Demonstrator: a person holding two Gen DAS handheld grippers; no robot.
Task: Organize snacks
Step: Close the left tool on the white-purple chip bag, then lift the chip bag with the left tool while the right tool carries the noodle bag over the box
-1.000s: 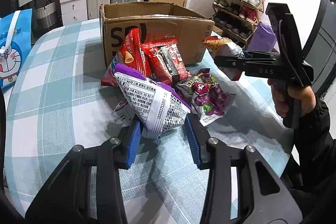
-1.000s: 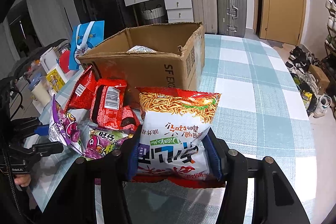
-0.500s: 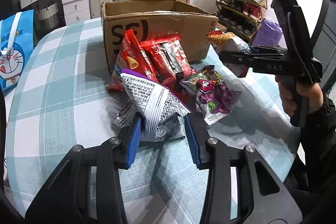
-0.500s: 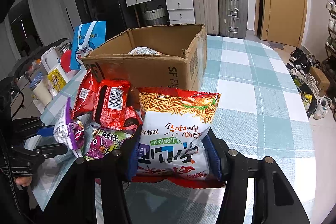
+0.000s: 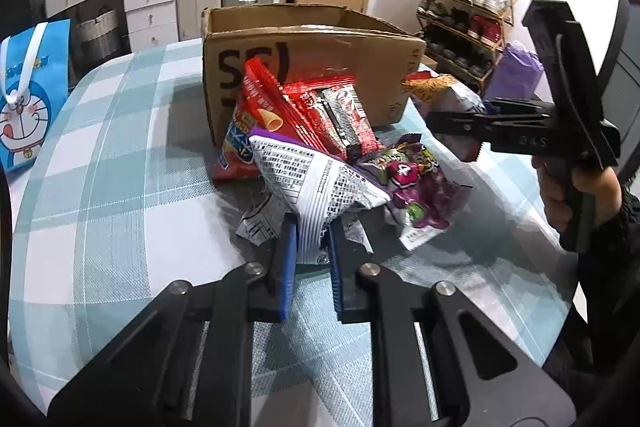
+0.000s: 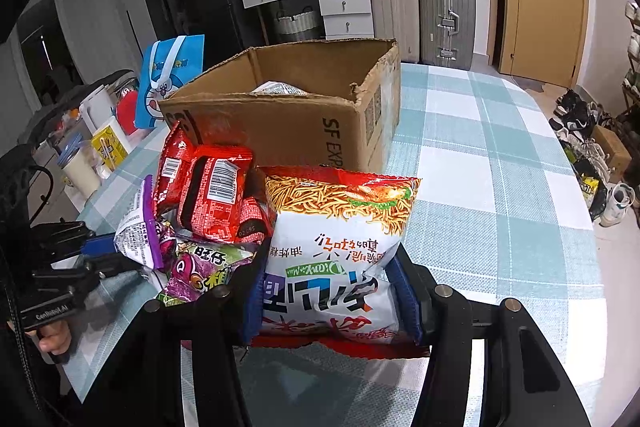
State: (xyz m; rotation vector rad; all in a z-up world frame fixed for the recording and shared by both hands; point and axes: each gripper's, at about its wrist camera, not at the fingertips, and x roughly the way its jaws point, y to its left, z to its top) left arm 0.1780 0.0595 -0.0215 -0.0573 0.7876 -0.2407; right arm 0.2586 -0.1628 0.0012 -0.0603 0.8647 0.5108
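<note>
**Two bags pinched, both by an end only**

The likeliest slip is at the left gripper [image 5: 312, 259]. Its blue pads have just been closing and now clamp the crumpled lower corner of the white-and-purple foil snack bag with black print [image 5: 316, 183]. The hold is on thin, gathered film, so a quick lift could let the bag slide out. The bag also lies against the red crinkled wrappers [image 5: 320, 111] and the purple candy packet with a cartoon face [image 5: 416, 187], and could drag them toward the near edge of the table with the teal-and-white checked cloth [image 5: 120, 155].

The right gripper [image 6: 328, 303] is closed on the lower end of the white noodle-snack bag with a red top and a picture of fried noodles [image 6: 340, 239]. That puffy bag stands upright and top-heavy, and could pivot or catch the torn rim of the open brown cardboard box [image 6: 288, 119] on the way in. The box stands toward the middle of the table, and one packet shows inside it.

Both grippers slope downward toward the pile in front of the box. The left one is low over the cloth. The right one is held from the table's right side, with the person's hand [image 5: 568, 195] wrapped on its handle.
</note>
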